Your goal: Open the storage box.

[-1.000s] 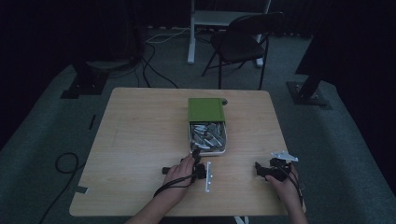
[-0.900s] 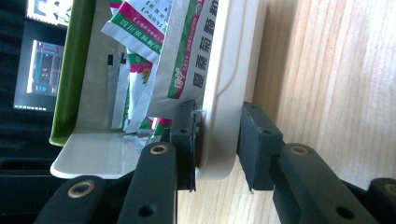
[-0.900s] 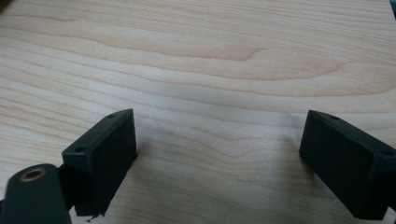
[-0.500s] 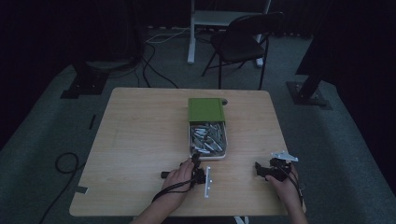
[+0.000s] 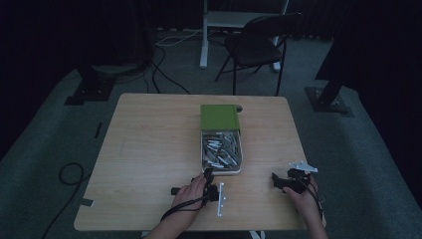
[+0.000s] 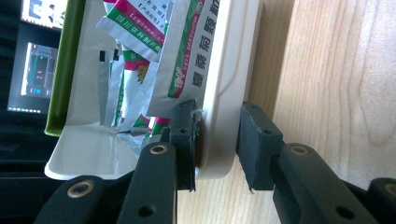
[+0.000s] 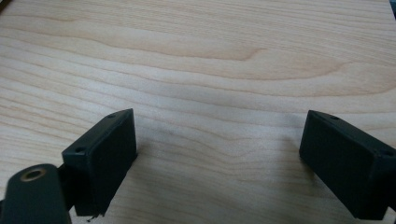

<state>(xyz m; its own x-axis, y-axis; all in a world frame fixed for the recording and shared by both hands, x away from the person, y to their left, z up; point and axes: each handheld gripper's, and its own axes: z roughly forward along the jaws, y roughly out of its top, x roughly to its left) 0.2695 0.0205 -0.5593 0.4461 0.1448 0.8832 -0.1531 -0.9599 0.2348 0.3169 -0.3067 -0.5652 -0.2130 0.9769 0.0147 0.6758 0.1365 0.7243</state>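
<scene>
A white box (image 5: 240, 154) full of several sachets (image 5: 221, 152) lies at mid-table, with its green lid (image 5: 219, 117) at the far end. My left gripper (image 5: 208, 173) is at the box's near end. In the left gripper view it (image 6: 217, 135) is shut on the box's white wall (image 6: 219, 70), one pad inside against the printed sachets (image 6: 182, 56) and the other outside. The green lid (image 6: 65, 60) shows at the left there. My right gripper (image 5: 275, 179) rests on the table near the right front edge. It (image 7: 219, 140) stands open over bare wood.
A pale narrow strip (image 5: 221, 199) lies next to the left hand. The wooden table (image 5: 149, 144) stands on a dark floor. A folding chair (image 5: 259, 45) and cables (image 5: 164, 55) are beyond the far edge.
The left hand has drawn slightly toward the table's near edge, and the white box's near end has come with it. The green lid and the right hand have stayed in place.
</scene>
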